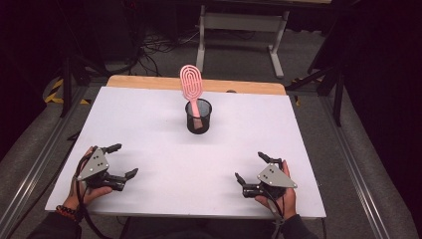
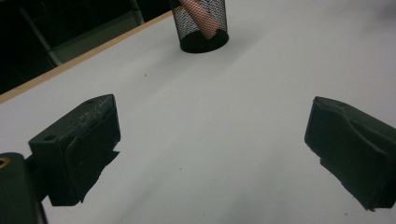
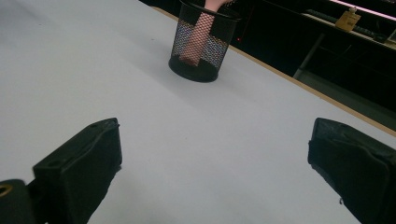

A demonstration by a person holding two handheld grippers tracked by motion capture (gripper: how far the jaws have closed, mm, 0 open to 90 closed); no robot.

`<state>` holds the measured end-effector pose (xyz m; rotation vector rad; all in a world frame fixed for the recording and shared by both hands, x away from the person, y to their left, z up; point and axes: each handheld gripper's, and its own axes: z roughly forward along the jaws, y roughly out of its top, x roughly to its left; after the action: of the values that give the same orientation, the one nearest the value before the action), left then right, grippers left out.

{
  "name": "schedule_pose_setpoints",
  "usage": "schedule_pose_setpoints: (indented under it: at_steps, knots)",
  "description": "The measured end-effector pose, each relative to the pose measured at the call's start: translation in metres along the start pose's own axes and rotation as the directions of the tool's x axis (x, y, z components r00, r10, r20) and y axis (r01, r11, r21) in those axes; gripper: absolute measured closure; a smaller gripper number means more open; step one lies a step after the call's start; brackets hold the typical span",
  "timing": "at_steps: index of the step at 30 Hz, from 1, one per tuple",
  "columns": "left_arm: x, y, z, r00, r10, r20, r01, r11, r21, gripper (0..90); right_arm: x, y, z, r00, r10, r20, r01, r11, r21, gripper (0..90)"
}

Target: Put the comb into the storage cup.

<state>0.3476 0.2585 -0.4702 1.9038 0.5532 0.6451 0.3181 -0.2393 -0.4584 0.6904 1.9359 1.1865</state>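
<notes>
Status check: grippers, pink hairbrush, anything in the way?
Left gripper open, right gripper open, both empty. Pink plastic hairbrush standing handle-down in black mesh cup. White table between unobstructed.

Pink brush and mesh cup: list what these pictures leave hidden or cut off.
- Pink brush: its head is cut off by the top edge in both gripper views.
- Its handle end: veiled by the black mesh cup in every view.
- The mesh cup's rim: cut off by the top edge in the left gripper view.
</notes>
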Motion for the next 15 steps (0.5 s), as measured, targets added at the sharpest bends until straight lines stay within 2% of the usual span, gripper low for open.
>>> schedule_pose_setpoints:
  at_steps: [6,10,15]
  knots:
    - [-0.0029,-0.0054,-0.0035,1.0,-0.007,0.001,0.007,0.9999,0.013,4.2,0.0008,0.0003,-0.0012,1.0,-0.008,0.001,0.008,1.0,0.0,3.7]
    - [-0.0024,-0.0066,-0.0046,0.9996,-0.028,-0.006,0.028,0.9996,0.008,4.3,0.0005,0.0012,-0.002,1.0,-0.002,-0.002,0.002,1.0,-0.006,3.6]
    - [-0.0019,-0.0057,-0.0043,0.9998,-0.018,-0.01,0.018,0.9998,0.006,4.4,-0.0002,0.0005,-0.0027,1.0,-0.004,-0.005,0.004,1.0,-0.008,3.7]
